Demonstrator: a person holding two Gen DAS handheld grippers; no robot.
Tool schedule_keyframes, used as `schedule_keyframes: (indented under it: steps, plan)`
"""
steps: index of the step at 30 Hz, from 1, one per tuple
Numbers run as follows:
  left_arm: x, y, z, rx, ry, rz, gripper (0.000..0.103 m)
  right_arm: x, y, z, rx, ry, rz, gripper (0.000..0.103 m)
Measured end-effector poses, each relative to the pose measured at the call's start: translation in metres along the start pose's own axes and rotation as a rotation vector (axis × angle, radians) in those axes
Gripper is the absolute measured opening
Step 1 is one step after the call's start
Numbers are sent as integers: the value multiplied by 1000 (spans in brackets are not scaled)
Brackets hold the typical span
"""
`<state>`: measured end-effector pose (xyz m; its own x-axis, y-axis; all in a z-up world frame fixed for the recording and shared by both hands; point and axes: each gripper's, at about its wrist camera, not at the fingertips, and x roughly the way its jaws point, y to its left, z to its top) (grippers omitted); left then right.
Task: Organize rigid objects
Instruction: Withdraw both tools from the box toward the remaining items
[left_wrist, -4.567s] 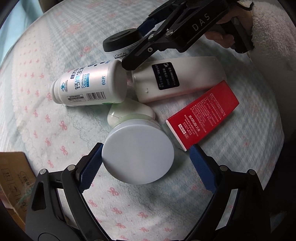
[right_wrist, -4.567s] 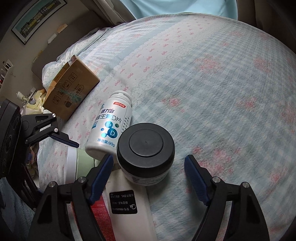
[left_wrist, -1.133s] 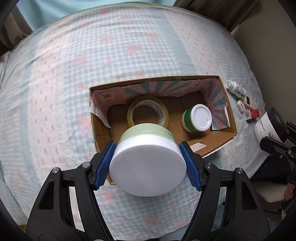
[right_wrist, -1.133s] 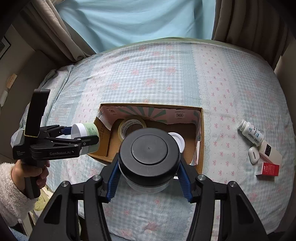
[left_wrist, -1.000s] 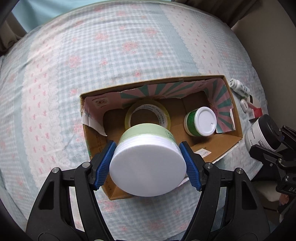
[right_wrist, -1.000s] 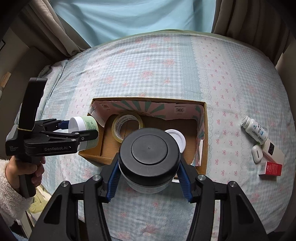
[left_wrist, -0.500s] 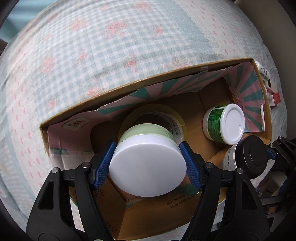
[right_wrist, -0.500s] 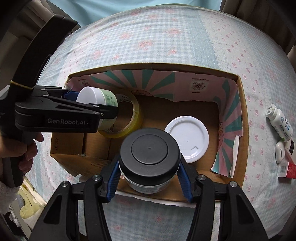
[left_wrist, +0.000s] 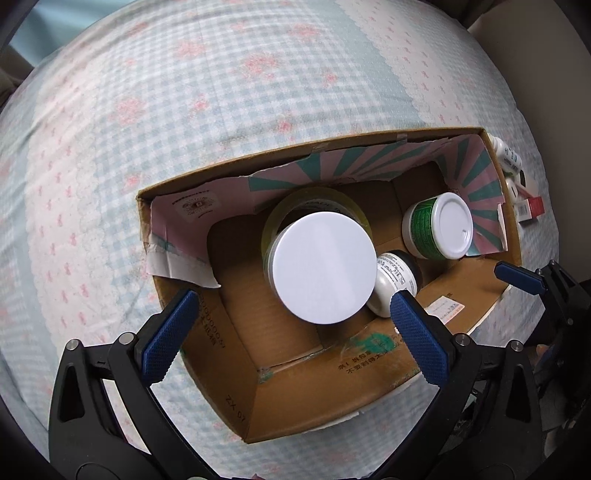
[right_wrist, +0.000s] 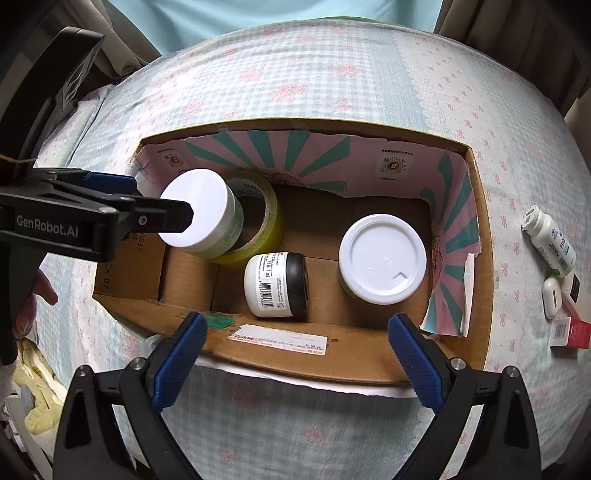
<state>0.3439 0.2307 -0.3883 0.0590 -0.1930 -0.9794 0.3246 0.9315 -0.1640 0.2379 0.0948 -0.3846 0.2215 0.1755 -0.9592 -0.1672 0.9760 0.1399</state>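
Observation:
A cardboard box (left_wrist: 354, 373) (right_wrist: 332, 354) lies open on the bed. Inside, a white-lidded green jar (left_wrist: 321, 267) (right_wrist: 199, 218) rests on a roll of yellow tape (left_wrist: 351, 201) (right_wrist: 271, 218). A black-lidded white jar (left_wrist: 393, 284) (right_wrist: 277, 284) lies on its side in the middle. A larger white-lidded jar (left_wrist: 441, 227) (right_wrist: 382, 254) stands at the right. My left gripper (left_wrist: 291, 330) is open above the green jar. My right gripper (right_wrist: 293, 350) is open above the box's near wall.
On the bedspread right of the box lie a white pill bottle (right_wrist: 550, 240), a white earbud case (right_wrist: 551, 297) and a red carton (right_wrist: 570, 332). The left gripper's body (right_wrist: 85, 221) reaches over the box's left end. Curtains hang beyond the bed.
Both grippers have opened and let go of their jars. The green jar now sits on the tape roll. The black-lidded jar now lies on its side in the box.

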Motion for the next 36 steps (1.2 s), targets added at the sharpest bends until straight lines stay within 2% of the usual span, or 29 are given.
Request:
schedule_keyframes:
  steps: [16,25,31,36]
  plan:
    - [-59,-6,-42,-32,-80,26,103,-48,5,4,-26,-82,-10,98]
    - [-109,-17,-74,-130,-144,79,103,-102,-2,-1,5,-151,-37,98]
    - [-135,-44,-92,-152,-196,96,103,-140,-23,-13,45,-197,-59,98]
    - [-152,-83,-98,-119,-245,109,103,-166,-56,-32,109,-207,-88,98]
